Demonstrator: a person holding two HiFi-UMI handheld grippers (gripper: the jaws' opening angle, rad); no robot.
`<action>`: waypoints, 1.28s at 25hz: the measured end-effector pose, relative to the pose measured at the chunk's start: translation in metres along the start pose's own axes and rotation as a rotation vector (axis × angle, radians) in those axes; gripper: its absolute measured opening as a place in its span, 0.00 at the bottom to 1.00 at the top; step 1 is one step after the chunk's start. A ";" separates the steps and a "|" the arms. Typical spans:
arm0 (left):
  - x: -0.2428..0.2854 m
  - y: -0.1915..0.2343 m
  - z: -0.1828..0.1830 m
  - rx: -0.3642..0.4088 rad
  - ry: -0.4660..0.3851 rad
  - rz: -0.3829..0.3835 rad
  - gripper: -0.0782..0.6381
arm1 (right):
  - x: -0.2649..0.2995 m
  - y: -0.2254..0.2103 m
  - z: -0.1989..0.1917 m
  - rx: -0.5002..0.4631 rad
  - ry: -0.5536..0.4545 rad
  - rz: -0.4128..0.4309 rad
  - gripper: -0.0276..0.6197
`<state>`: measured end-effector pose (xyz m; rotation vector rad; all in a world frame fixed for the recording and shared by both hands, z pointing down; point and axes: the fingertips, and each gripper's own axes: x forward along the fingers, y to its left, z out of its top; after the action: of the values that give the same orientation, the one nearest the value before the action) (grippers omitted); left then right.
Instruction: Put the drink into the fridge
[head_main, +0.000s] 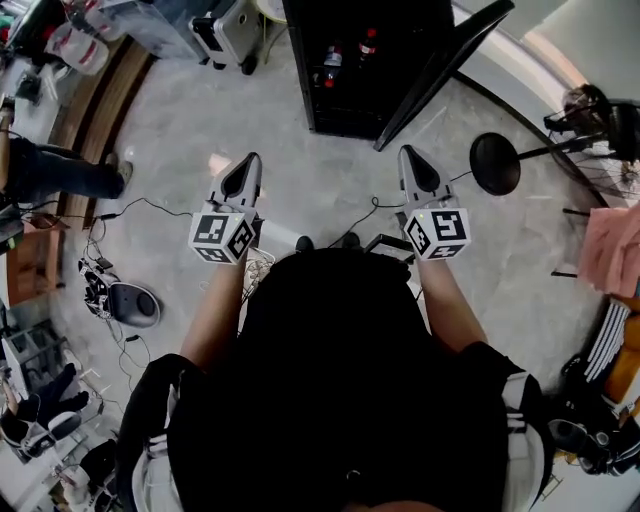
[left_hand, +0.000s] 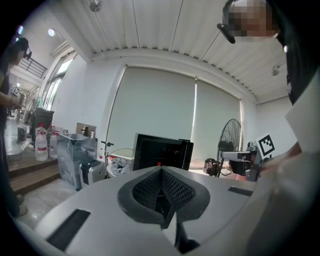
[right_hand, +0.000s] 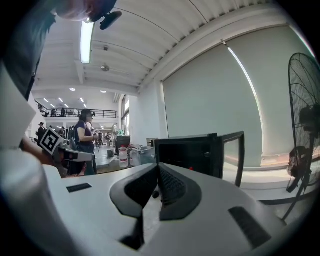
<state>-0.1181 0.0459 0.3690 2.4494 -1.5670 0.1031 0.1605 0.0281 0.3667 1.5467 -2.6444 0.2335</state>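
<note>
The black fridge stands on the floor ahead of me with its door swung open to the right. Two drink bottles with dark contents stand on a shelf inside. My left gripper and right gripper are side by side, both pointing at the fridge and well short of it. In the left gripper view the pads meet with nothing between them, and the fridge sits beyond. The right gripper is shut and empty too, facing the fridge.
A floor fan and a round black stand base are to the right of the fridge door. Cables run over the floor at left, near a person. A suitcase and water jugs sit at the back left.
</note>
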 end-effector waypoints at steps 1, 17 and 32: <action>0.000 0.004 -0.001 -0.002 0.007 -0.005 0.13 | 0.005 0.002 -0.004 0.011 0.015 0.002 0.08; -0.004 0.015 -0.009 -0.033 0.023 -0.038 0.13 | 0.019 0.032 -0.008 -0.033 0.035 0.045 0.08; -0.003 0.002 -0.012 -0.037 0.018 -0.026 0.13 | 0.000 0.016 -0.013 -0.008 0.036 0.008 0.08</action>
<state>-0.1200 0.0504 0.3804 2.4330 -1.5154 0.0910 0.1461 0.0377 0.3783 1.5156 -2.6216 0.2482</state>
